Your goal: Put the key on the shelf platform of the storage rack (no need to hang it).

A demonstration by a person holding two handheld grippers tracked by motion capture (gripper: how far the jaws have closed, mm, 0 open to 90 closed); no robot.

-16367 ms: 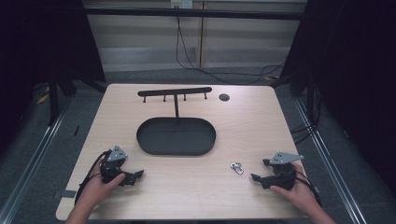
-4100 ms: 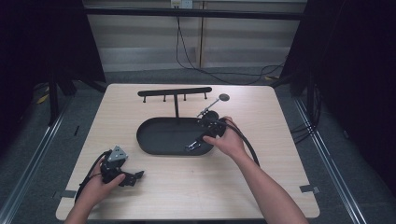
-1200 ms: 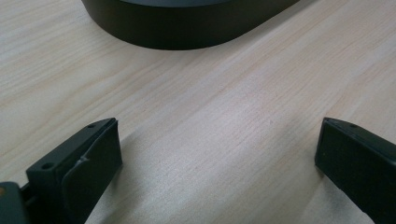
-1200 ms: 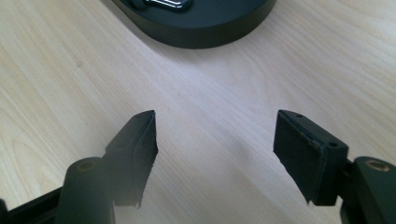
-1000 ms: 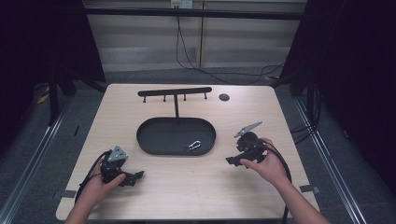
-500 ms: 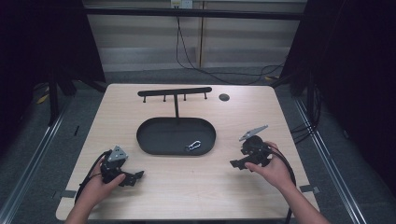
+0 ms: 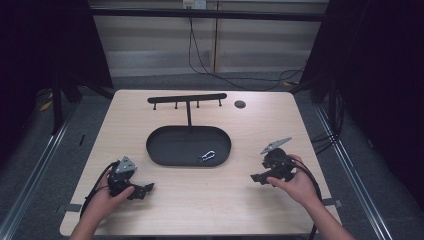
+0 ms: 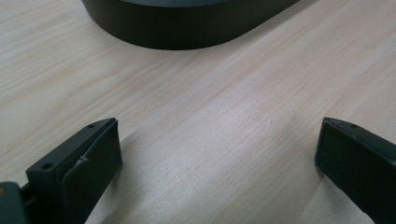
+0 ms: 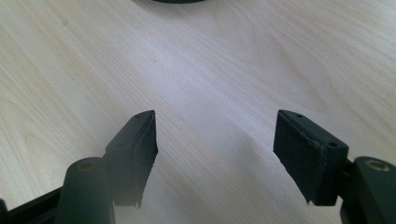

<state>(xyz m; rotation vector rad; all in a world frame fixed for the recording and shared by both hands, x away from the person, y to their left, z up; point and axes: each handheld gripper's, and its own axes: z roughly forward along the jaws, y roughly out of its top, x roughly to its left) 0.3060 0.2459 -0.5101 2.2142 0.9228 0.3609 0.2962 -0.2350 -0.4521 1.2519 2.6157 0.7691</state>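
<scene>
A small silver carabiner (image 7: 206, 156) lies inside the black oval tray (image 7: 165, 150), toward its right front. My right gripper (image 7: 257, 178) is low over the table to the right of the tray, open, with bare wood between its jaws (image 9: 215, 135). My left gripper (image 7: 145, 190) rests near the table's front left, open and empty; its view has the tray's dark wall (image 8: 187, 32) just ahead and bare wood between its jaws (image 8: 217, 147).
A black T-shaped hook rack (image 7: 187, 99) stands behind the tray. A round dark hole (image 7: 240, 104) sits in the tabletop at the back right. Cables hang behind the table, and metal rails run along both sides.
My right gripper has drawn back toward the front right of the table, away from the tray. The carabiner lies still in the tray, and my left gripper has not moved.
</scene>
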